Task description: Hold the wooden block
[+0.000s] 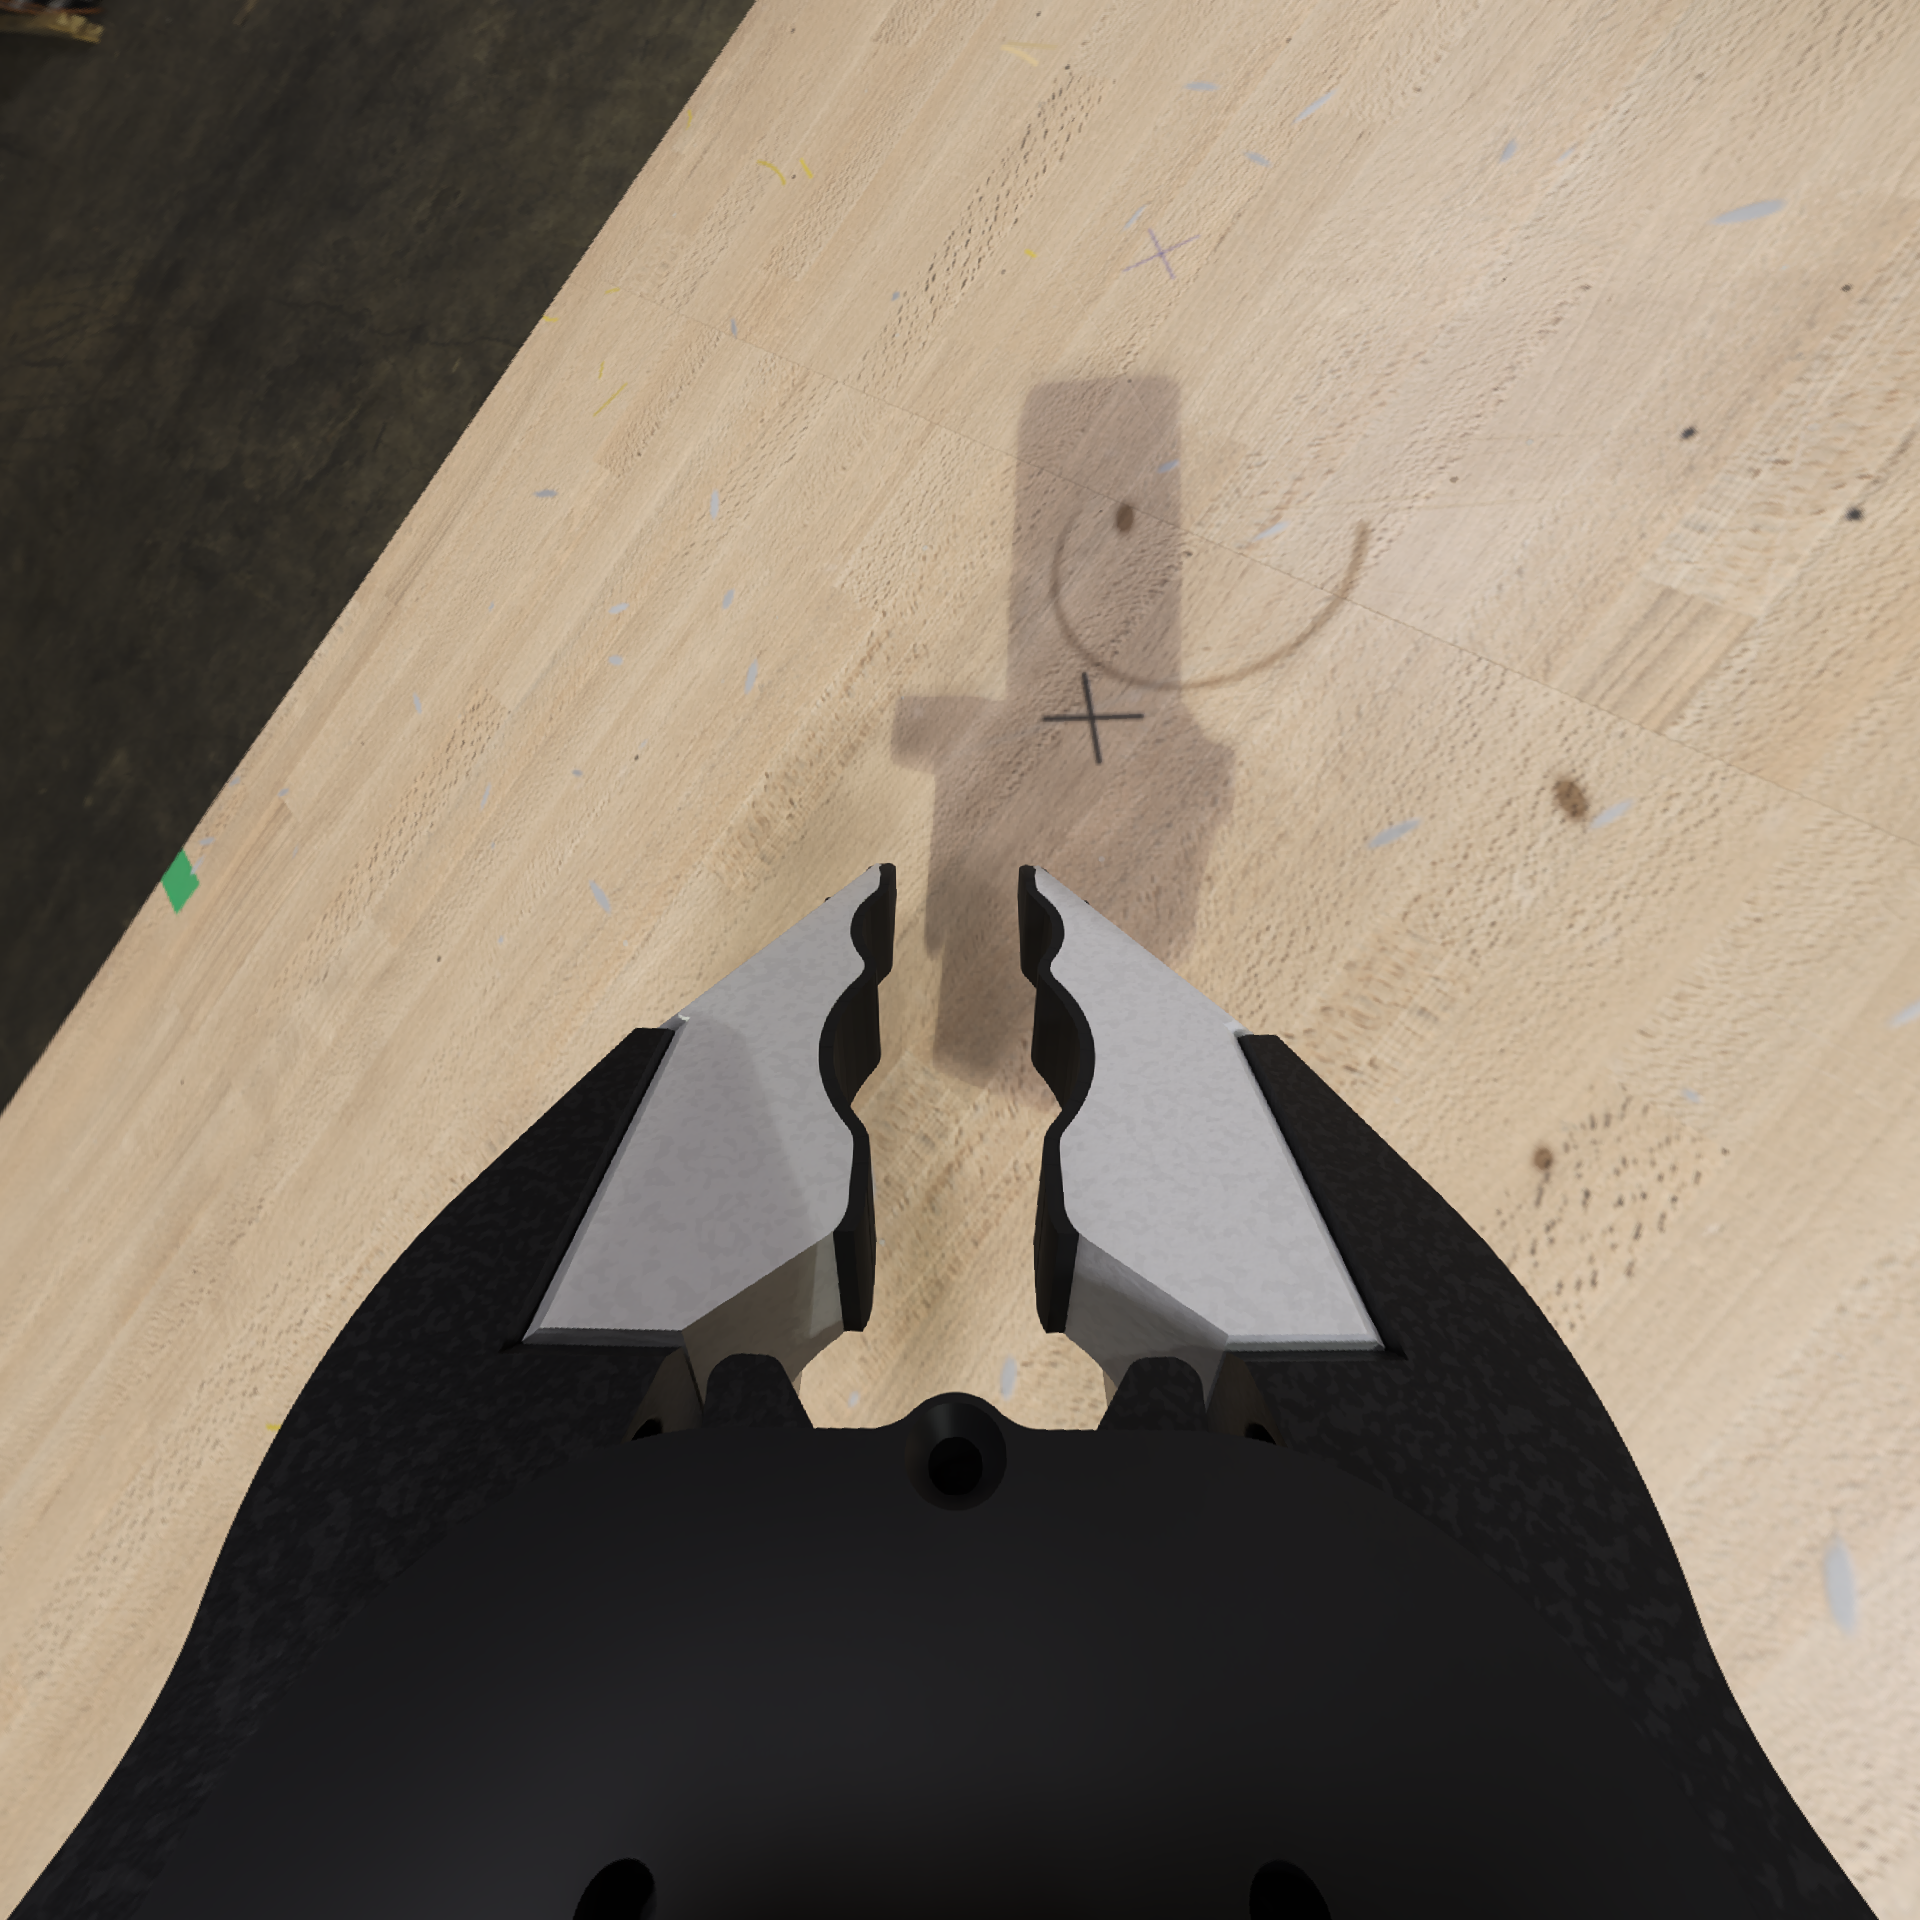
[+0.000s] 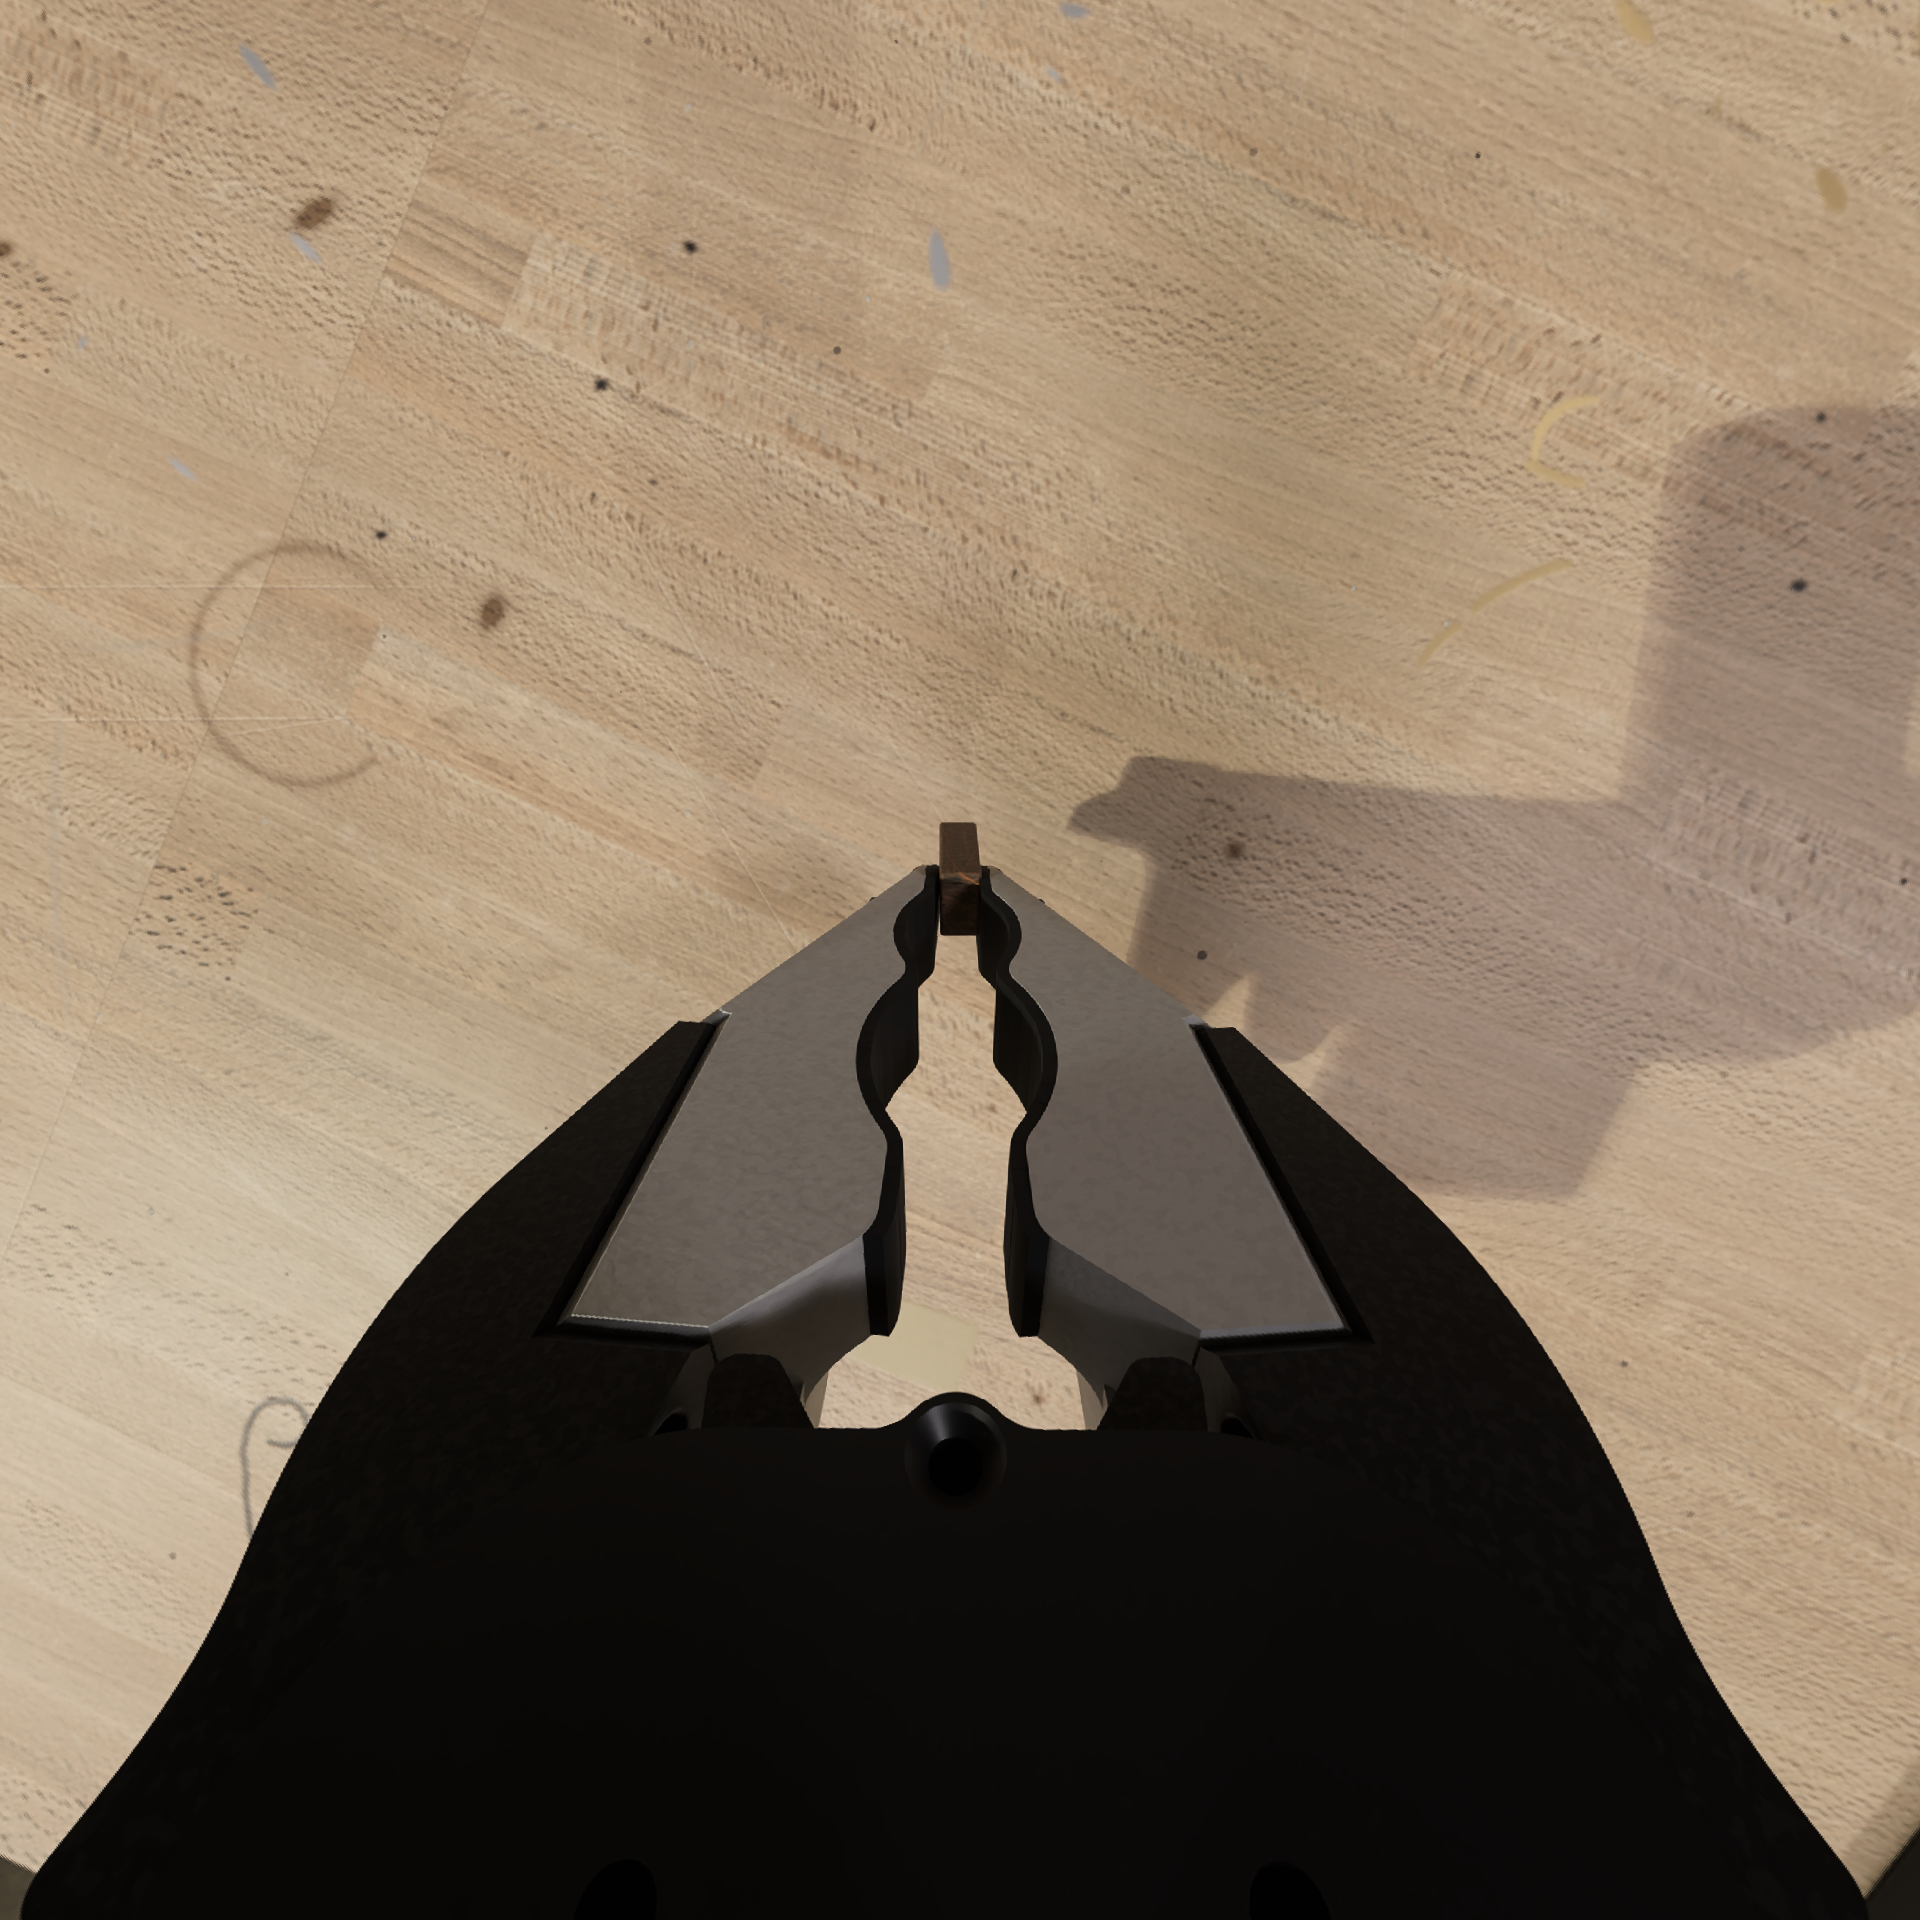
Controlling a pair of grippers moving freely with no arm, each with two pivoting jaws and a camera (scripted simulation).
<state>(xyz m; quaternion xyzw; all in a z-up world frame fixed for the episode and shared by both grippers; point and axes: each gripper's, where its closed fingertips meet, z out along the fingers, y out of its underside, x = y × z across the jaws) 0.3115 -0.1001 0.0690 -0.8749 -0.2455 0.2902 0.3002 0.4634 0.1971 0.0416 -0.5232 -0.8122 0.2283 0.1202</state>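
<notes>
In the right wrist view, my right gripper (image 2: 959, 883) is shut on a small dark brown wooden block (image 2: 959, 854), pinched between the fingertips and held above the light wooden table (image 2: 727, 468). The block's top end sticks out a little past the tips. In the left wrist view, my left gripper (image 1: 957, 883) is open and empty, with a narrow gap between its fingers, hovering over the table (image 1: 1455, 935). The block does not show in the left wrist view.
The table's left edge (image 1: 436, 436) runs diagonally in the left wrist view, with dark floor (image 1: 208, 312) beyond it. A pencilled cross (image 1: 1093, 717) and a ring mark (image 1: 1205, 613) lie ahead of the left gripper. Gripper shadows (image 2: 1558, 883) fall on the table.
</notes>
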